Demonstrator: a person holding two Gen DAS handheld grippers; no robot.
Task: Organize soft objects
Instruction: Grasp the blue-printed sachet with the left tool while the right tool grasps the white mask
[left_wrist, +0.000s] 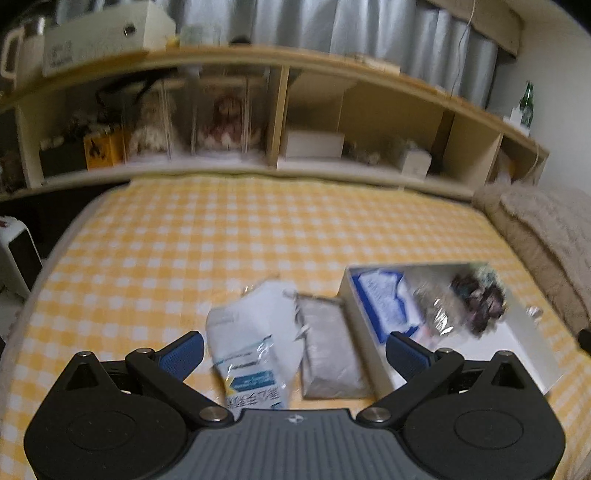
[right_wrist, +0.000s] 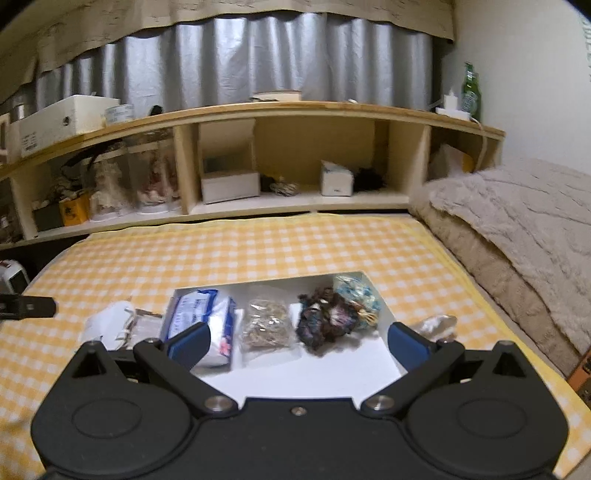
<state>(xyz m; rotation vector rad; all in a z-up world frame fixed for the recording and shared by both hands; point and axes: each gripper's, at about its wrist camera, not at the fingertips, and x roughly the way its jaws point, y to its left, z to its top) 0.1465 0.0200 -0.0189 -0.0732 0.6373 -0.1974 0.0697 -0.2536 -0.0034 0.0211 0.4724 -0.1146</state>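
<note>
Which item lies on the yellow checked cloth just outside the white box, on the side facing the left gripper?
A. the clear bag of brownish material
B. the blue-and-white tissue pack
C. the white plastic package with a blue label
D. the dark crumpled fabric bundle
C: the white plastic package rests on the checked cloth beside the white box, whereas the tissue pack, fabric bundle and clear bag all sit inside it.
</note>
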